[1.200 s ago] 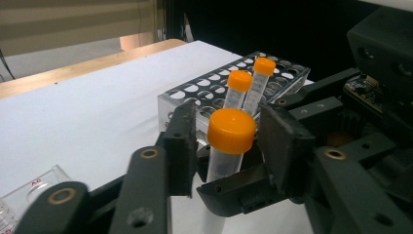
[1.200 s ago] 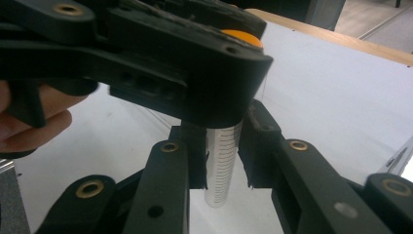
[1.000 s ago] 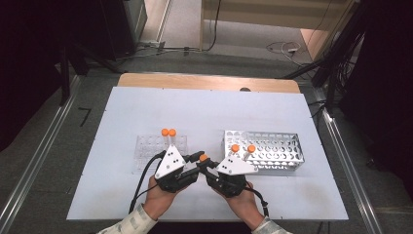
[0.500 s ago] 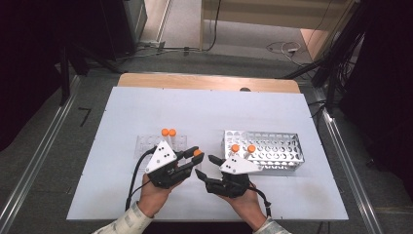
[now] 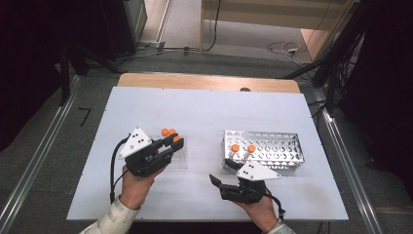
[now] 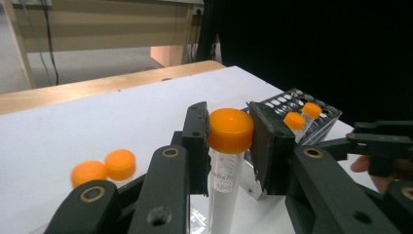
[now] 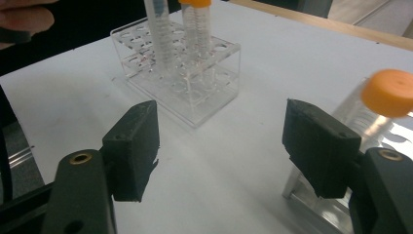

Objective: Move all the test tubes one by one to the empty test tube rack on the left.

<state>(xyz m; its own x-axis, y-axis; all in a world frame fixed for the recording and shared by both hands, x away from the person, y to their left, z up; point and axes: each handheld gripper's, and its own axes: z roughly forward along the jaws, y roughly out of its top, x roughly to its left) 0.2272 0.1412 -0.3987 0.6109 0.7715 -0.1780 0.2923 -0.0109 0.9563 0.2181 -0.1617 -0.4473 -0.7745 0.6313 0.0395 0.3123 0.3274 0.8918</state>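
Table: I see a white top (image 5: 204,117) with a wooden far edge.
Clear rack (image 5: 176,157): rests on the top, under my left gripper's (image 5: 168,146) jaws.
Metal rack (image 5: 277,148): rests on the top, just beyond my right gripper (image 5: 221,184).

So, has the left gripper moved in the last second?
Yes. The left gripper, shut on a tube, has swung left, away from the metal rack and the right gripper, to the clear rack.
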